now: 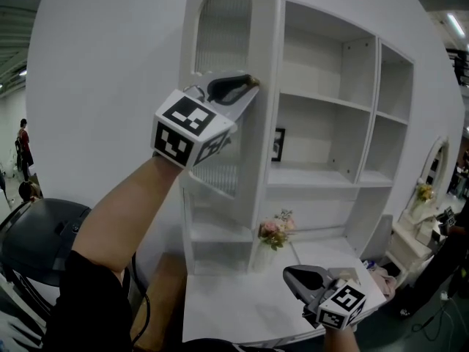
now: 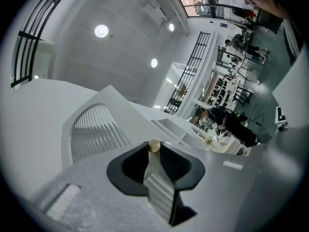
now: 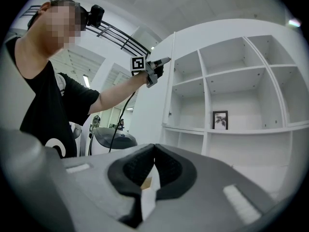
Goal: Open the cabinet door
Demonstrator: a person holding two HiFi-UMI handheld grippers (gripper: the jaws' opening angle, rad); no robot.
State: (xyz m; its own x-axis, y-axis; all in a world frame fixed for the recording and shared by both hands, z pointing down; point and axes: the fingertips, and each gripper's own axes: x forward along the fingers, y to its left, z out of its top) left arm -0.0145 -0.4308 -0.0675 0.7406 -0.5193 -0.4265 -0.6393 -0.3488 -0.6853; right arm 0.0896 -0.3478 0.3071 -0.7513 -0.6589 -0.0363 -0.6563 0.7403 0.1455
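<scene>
White wall behind a white shelving cabinet: its arched ribbed-glass door stands swung out, left claw pinching the small brass knob. Right claw is closed and empty, low over the white tabletop.

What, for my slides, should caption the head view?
Left gripper shut on the knob of the open cabinet door; right gripper shut below.

"What's holding things up here?"

"A white tabletop below the cabinet. A bunch of pink and white flowers stands on it, close to the cabinet's foot."

"And the shelves?"

"A middle shelf bears a small framed picture, upright near its left end."

"Anything more on the tabletop?"

"Something pinkish at the right edge, possibly cloth; it's too blurred to tell."
</scene>
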